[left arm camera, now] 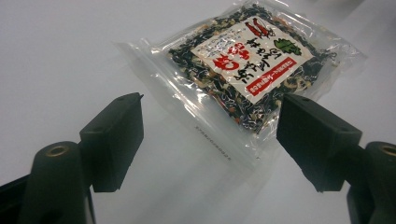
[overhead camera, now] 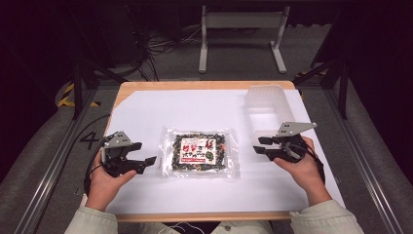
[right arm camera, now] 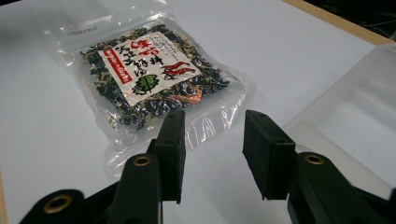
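Clear packet [overhead camera: 200, 152] packed with dark green-black flakes, white label with red lettering, on a white sheet [overhead camera: 146, 117] beside a translucent tub [overhead camera: 265, 105].

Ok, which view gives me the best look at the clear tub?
The high view: it shows the whole clear tub at the table's far right, beyond the right tongs. The right gripper view catches only one corner of it, beside the packet.

Dark room, grey floor [overhead camera: 44, 146], white bench [overhead camera: 241, 36]
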A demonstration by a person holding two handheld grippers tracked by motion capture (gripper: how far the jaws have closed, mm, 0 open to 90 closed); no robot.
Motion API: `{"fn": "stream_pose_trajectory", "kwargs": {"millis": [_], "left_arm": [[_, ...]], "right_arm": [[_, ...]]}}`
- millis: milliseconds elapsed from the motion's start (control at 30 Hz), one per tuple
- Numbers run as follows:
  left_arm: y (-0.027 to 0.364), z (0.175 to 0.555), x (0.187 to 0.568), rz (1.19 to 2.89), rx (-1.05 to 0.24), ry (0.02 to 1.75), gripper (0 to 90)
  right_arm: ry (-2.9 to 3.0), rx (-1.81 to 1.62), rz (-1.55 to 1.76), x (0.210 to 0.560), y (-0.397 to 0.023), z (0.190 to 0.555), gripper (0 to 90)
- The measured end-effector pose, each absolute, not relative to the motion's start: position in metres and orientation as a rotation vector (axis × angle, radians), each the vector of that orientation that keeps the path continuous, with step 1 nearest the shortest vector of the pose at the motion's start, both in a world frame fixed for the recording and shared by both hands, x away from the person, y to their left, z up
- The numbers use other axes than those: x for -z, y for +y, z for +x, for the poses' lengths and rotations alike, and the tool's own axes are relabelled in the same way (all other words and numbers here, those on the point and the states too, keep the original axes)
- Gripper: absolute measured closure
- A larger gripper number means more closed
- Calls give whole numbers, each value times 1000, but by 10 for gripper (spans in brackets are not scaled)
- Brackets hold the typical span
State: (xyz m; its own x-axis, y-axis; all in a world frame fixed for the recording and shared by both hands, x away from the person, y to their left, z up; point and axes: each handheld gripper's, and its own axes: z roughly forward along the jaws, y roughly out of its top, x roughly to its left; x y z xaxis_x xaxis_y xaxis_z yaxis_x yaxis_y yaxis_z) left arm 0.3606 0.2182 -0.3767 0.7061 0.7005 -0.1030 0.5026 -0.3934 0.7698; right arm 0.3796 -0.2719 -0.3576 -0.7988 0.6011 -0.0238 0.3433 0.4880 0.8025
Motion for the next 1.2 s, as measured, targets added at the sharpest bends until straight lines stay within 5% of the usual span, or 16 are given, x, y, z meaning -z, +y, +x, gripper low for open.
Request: {"fn": "stream_pose_trajectory", "kwargs": {"millis": [200, 700, 1200], "left_arm": [[210, 360, 370, 2158, -324, 947, 204], [212, 362, 362, 2049, -187, 866, 181], [211, 378, 381, 1999, -223, 948, 148]], "right_arm": [[2421, -1206, 800, 356, -273, 378, 569], [2442, -1199, 809, 356, -274, 381, 530], [2432, -1173, 821, 359, -275, 380, 507]]}}
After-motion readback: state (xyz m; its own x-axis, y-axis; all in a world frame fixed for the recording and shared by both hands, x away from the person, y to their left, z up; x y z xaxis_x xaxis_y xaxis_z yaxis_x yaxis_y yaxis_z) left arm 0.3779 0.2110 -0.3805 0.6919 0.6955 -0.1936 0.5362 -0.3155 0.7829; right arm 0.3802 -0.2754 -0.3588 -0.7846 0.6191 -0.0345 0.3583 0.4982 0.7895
